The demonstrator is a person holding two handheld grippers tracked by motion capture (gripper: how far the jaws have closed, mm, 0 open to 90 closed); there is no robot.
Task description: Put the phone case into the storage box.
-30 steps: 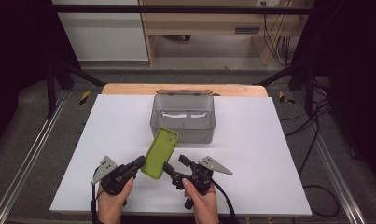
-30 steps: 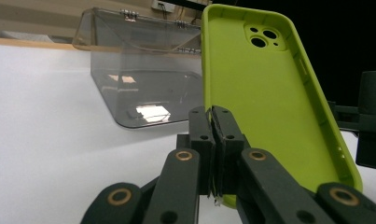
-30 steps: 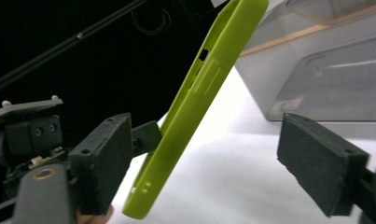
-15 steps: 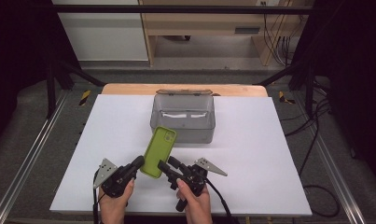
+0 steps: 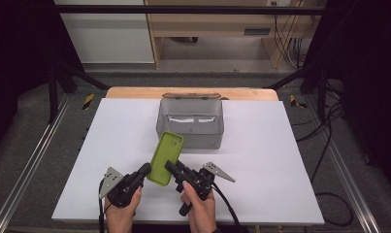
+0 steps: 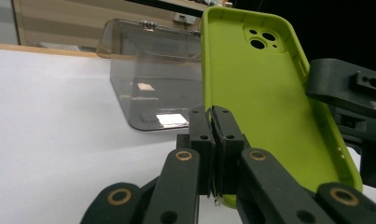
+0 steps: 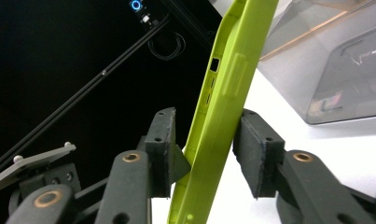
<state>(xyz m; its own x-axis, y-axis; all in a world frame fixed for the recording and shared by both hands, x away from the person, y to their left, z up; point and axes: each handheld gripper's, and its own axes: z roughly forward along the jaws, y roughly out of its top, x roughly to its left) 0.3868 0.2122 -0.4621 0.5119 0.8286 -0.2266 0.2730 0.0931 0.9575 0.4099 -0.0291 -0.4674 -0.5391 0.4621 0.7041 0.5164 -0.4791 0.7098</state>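
Green phone case (image 5: 166, 158) pinched tight in my left gripper (image 5: 143, 170).
My right gripper (image 7: 205, 151) has been closing around its edge; one pad touches it.

bare white table (image 5: 280, 165) either side, clear plastic box (image 5: 190, 124) blocking straight ahead of green phone case (image 5: 166, 158)

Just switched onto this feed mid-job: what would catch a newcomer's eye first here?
The lime-green phone case, held up off the white table near its front edge, stands out first. The left gripper is clamped on the case's lower edge, while the right gripper has just been closing around its side, with a gap left at one pad. Behind them sits a clear smoky plastic box at the table's middle.
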